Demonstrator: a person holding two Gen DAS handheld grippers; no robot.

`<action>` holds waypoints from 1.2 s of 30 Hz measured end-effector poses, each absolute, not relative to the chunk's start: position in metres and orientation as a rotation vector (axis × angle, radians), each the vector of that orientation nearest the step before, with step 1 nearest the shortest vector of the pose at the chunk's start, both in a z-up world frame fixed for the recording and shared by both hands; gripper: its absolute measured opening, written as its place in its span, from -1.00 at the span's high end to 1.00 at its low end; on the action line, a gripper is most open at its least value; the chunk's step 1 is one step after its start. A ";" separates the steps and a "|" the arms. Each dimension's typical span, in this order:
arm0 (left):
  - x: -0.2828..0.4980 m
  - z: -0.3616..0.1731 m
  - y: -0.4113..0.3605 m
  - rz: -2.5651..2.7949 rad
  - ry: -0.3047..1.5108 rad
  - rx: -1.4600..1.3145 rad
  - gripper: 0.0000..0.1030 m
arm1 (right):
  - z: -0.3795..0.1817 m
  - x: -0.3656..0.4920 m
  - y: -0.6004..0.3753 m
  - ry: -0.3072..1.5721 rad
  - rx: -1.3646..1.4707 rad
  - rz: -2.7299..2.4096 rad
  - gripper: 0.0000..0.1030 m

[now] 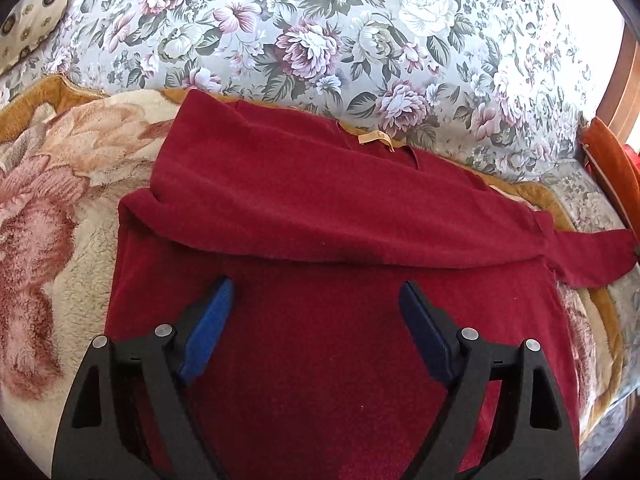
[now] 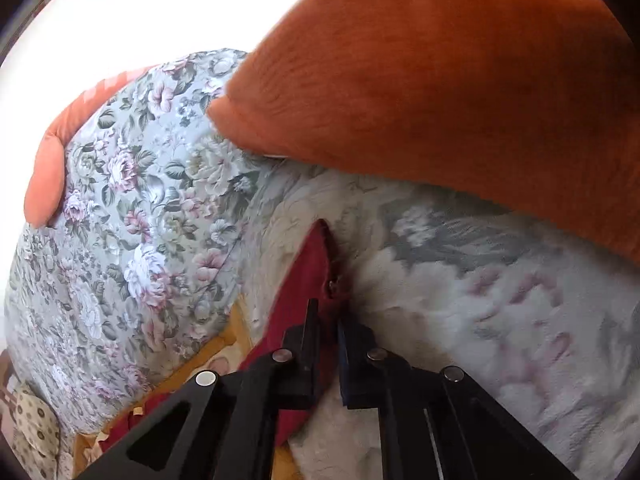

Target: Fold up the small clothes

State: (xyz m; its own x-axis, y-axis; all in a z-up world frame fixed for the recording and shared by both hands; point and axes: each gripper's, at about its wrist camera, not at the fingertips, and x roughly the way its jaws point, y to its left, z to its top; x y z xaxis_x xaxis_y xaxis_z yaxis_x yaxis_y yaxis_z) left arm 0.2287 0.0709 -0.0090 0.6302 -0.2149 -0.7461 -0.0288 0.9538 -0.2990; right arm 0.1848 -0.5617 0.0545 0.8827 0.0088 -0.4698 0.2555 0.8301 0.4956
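Left claw (image 1: 316,292) hangs wide open over the red sweater (image 1: 320,208) on the fleece blanket (image 1: 52,208), right claw (image 2: 330,316) is clamped on its sleeve (image 2: 312,264).

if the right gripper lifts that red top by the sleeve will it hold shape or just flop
The red top will probably flop: it already drapes in soft folds. The sleeve bunches in the right gripper, so it likely stretches and trails. The fuzzy blanket may drag on it.
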 end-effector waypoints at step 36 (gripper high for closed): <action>0.309 0.003 -0.016 -0.445 0.941 -0.393 -0.62 | -0.074 0.204 -0.190 0.804 0.047 0.484 0.20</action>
State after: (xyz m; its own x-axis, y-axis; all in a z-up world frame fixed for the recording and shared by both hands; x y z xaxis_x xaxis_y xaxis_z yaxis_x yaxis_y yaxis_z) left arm 0.3086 -0.0161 0.0031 0.5116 -0.5257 -0.6796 0.1922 0.8410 -0.5058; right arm 0.2035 -0.1905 -0.0738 0.5910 0.4337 -0.6801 -0.3984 0.8901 0.2214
